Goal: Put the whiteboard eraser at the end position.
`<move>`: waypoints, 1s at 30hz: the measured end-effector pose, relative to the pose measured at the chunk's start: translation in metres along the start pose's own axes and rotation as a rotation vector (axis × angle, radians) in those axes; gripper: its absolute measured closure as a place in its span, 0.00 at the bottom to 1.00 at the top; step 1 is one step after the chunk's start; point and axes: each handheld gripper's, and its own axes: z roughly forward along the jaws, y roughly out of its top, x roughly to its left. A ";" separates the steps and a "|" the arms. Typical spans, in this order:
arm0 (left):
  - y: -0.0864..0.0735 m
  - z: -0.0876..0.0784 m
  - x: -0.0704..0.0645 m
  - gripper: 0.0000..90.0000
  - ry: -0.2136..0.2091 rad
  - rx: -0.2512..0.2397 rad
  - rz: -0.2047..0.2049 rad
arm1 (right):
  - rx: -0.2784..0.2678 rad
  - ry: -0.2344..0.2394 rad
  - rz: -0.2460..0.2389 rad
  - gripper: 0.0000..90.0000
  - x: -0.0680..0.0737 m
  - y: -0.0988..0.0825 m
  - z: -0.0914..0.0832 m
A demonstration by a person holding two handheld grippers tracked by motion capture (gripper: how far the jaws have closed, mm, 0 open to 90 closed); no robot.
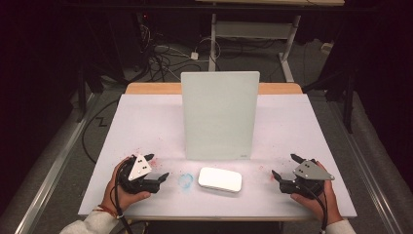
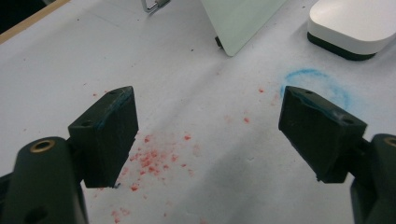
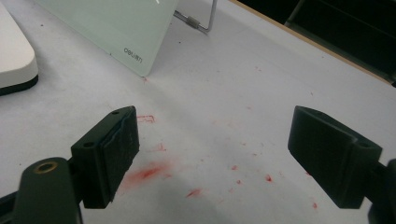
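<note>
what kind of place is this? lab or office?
Likely a lab or data-collection rig, not an office. A person holds hand grippers, left gripper and right gripper, both open, over a marker-stained table with a whiteboard and eraser. Loose cables cover the floor behind.

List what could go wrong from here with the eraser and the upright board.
1. The board stands on a thin wire stand; a push while wiping might tip it backward.
2. The eraser lies flat and low, so the open left gripper or right gripper may slide off it.
3. Red smears and a blue ring on the table could soil the jaws.
</note>
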 end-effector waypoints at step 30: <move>0.001 -0.001 0.000 0.21 0.004 0.000 0.004 | -0.011 -0.019 -0.023 0.19 0.003 0.005 -0.005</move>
